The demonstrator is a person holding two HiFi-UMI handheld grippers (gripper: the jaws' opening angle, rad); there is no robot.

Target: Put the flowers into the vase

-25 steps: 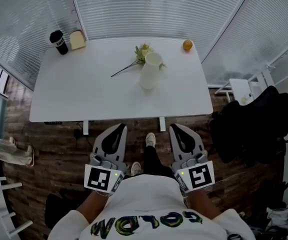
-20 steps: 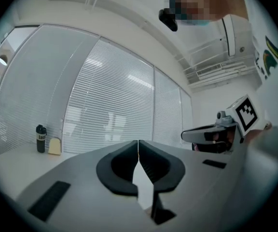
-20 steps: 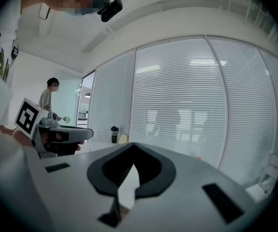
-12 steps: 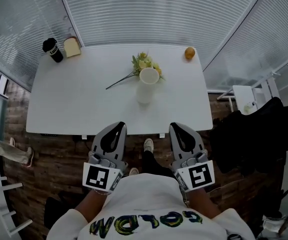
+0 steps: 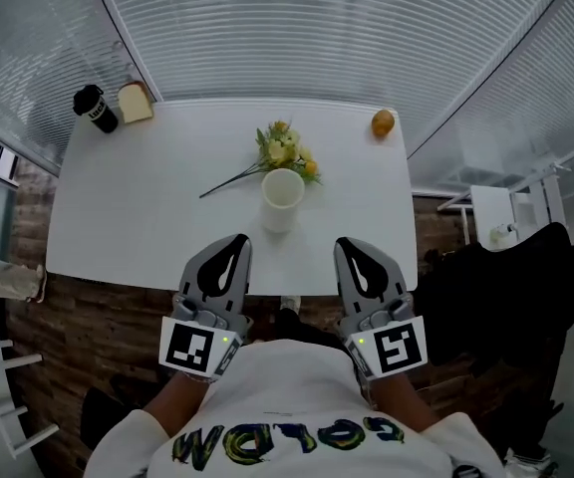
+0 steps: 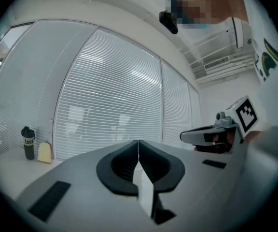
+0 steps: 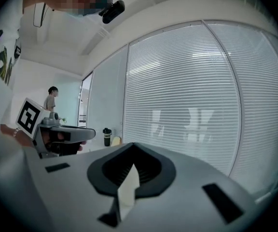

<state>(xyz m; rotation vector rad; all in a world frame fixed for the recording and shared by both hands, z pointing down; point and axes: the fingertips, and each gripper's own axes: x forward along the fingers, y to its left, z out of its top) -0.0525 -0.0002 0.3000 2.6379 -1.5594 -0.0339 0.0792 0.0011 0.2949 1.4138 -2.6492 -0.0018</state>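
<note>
One bunch of flowers (image 5: 285, 151) lies mid-frame on the desk (image 5: 138, 217), just above the upright vase (image 5: 282, 199). Both the left gripper (image 5: 235, 243) and right gripper (image 5: 348, 247) hover lower in the frame, jaws pressed together and empty. Reaching straight across could topple the vase.

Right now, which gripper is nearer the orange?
Right. The orange lies ahead, slightly right of the right gripper; the left gripper is farther, well to its left.

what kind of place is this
Likely an office or meeting room: a plain white table stands in a corner of walls covered by slatted blinds, with a wood-look floor below.
</note>
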